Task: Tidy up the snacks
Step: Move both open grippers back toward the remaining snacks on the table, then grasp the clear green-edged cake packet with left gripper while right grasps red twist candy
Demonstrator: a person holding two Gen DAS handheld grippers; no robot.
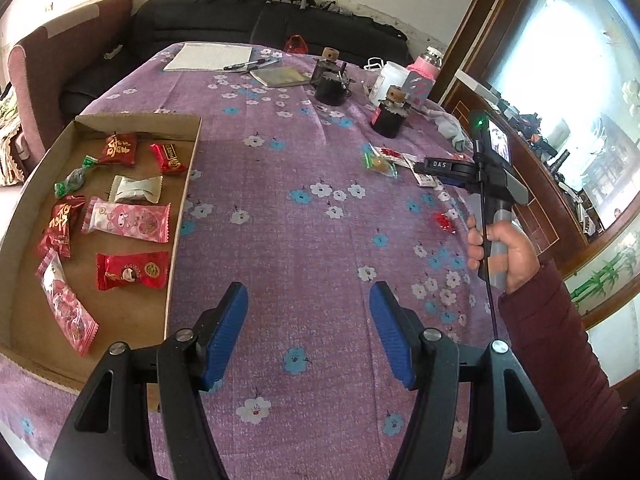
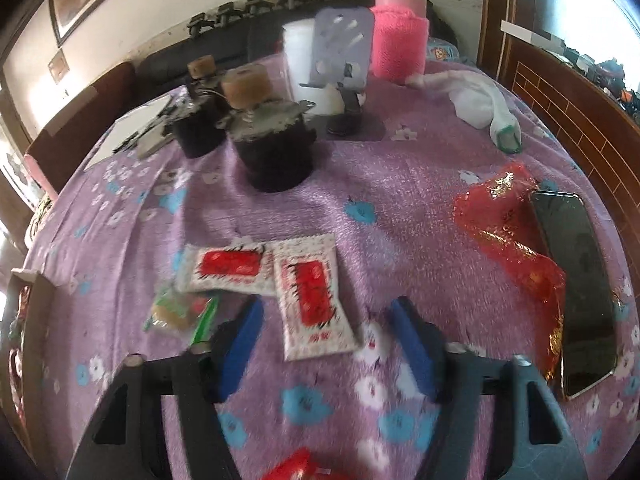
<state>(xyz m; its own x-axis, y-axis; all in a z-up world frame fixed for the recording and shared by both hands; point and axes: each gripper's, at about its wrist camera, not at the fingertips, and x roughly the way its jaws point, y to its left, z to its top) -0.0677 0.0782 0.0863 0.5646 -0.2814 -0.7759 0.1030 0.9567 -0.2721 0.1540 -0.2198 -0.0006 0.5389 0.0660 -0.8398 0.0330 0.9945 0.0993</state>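
Observation:
A shallow cardboard tray [image 1: 182, 196] lies at the left of the purple flowered tablecloth and holds several wrapped snacks, among them a pink packet [image 1: 126, 220] and a red one [image 1: 132, 270]. My left gripper [image 1: 308, 300] is open and empty over bare cloth just right of the tray. My right gripper [image 2: 326, 314] is open and empty, low over the cloth, with a white-and-red packet [image 2: 314, 300] between its fingers. A second white-and-red packet [image 2: 226, 268] and a green-wrapped candy [image 2: 180, 312] lie to its left. A small red candy [image 1: 444, 222] lies near the right hand.
Two black jars with cork lids [image 2: 276, 148] stand behind the loose snacks. A pink bottle [image 2: 398, 36], a white tub [image 2: 302, 64] and a white cloth [image 2: 484, 100] sit at the back. A phone [image 2: 576, 284] and red mesh bag [image 2: 508, 232] lie at the right. Paper and pens [image 1: 212, 58] lie far back.

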